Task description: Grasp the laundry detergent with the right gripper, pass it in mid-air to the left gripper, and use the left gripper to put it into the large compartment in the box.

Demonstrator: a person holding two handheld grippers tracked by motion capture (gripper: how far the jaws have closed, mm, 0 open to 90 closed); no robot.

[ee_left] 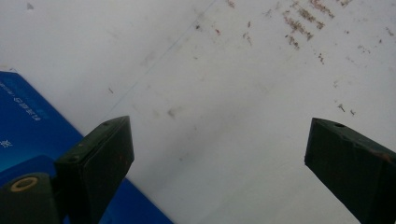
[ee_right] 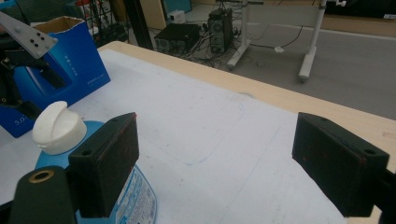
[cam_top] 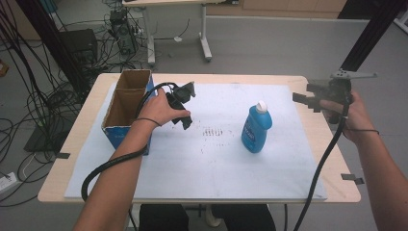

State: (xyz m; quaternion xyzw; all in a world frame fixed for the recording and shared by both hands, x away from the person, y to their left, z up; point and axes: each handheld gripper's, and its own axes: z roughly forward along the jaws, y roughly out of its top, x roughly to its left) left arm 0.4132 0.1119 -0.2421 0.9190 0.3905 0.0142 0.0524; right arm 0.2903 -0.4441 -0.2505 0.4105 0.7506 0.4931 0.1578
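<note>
A blue bottle with a white cap stands upright on the white mat, right of centre. An open blue cardboard box stands at the mat's left edge. My left gripper hovers just right of the box, tilted down at the mat, open and empty. In the left gripper view its jaws stand wide over bare mat, with the box at the left. My right gripper is held at the table's right edge, pointing left, open. In its own view the right gripper has the bottle beside its left jaw.
The wooden table shows around the mat. On the floor behind it are a desk's white legs, a computer case and tangled cables. A black frame post rises at the back right.
</note>
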